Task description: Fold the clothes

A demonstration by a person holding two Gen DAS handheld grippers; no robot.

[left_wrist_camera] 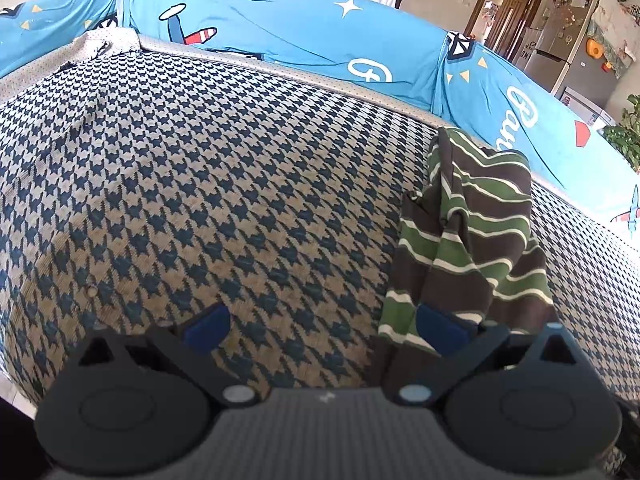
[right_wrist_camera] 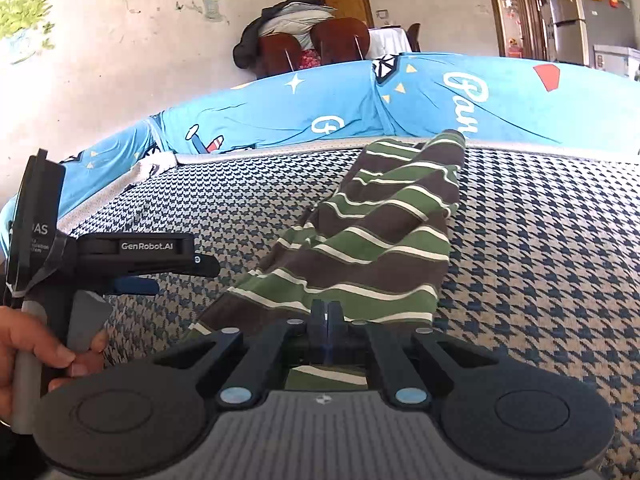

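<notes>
Houndstooth-covered seat (left_wrist_camera: 200, 200) filling most of both views, blue printed cover (left_wrist_camera: 280, 28) along its back edge. Striped garment (right_wrist_camera: 380, 248), brown and green with white lines, bunched lengthwise on the seat, far end near the back edge, near end lifted. Right claw (right_wrist_camera: 325, 328) pressed together, pinching the garment's near edge, cloth visible under the fingers. Left claw (left_wrist_camera: 320, 328) spread wide above the seat, nothing between; right blue pad overlapping the garment's lower corner in its own view, contact unclear. Hand (right_wrist_camera: 36, 356) on the left claw's handle at the right view's left edge.
</notes>
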